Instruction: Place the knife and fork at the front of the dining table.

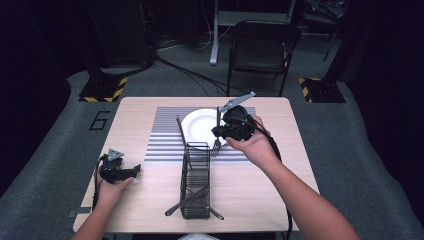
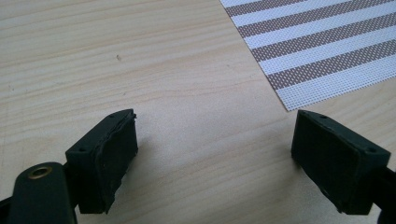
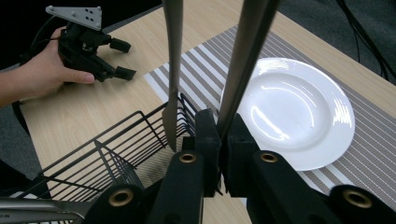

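Glossy white plate, matt woven striped placemat, pale wood-grain table, black wire basket, shiny metal fork.

Both forearms are bare, no sleeves. Each black gripper trails a black cable, wears a grey three-cornered plate, and shows brass-ringed screws.

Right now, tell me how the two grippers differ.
The left gripper has its jaws wide apart with nothing between them; the right gripper is shut on a fork. The left rests low on the table; the right is raised by the plate. Both are black and hand-held.
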{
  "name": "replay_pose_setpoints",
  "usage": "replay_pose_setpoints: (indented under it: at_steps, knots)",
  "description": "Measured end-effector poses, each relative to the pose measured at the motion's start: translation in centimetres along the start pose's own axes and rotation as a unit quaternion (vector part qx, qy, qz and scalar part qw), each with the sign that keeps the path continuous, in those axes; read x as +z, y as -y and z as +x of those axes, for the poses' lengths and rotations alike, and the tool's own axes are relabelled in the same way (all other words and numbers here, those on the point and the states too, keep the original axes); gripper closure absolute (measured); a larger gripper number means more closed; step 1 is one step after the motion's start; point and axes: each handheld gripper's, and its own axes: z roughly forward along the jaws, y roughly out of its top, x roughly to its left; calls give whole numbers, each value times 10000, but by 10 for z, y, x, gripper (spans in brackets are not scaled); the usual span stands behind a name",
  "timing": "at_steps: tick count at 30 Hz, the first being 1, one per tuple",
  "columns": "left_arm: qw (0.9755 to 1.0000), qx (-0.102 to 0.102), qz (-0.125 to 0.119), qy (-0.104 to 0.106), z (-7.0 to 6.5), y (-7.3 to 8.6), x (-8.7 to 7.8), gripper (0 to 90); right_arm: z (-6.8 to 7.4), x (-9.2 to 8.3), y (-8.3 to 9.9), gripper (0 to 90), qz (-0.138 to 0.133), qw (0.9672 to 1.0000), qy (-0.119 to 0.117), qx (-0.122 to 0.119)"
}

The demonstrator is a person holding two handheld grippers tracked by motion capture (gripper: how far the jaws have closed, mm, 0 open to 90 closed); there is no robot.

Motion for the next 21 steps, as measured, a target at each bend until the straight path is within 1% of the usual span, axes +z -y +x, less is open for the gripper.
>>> replay_pose_setpoints:
  at_steps: [1,7,11,21]
  knots:
    - [10000,2,1,1,0,0,0,142,-2,-1,1,867,18,10000,17,-19]
    - [10000,3,3,0,0,0,0,143,-12,1,8,867,45,9998,161,79]
    - [10000,1,1,0,0,0,0,143,-19,5,15,867,77,9995,219,190]
    - [10000,4,3,0,0,0,0,143,-36,17,33,868,182,9984,424,338]
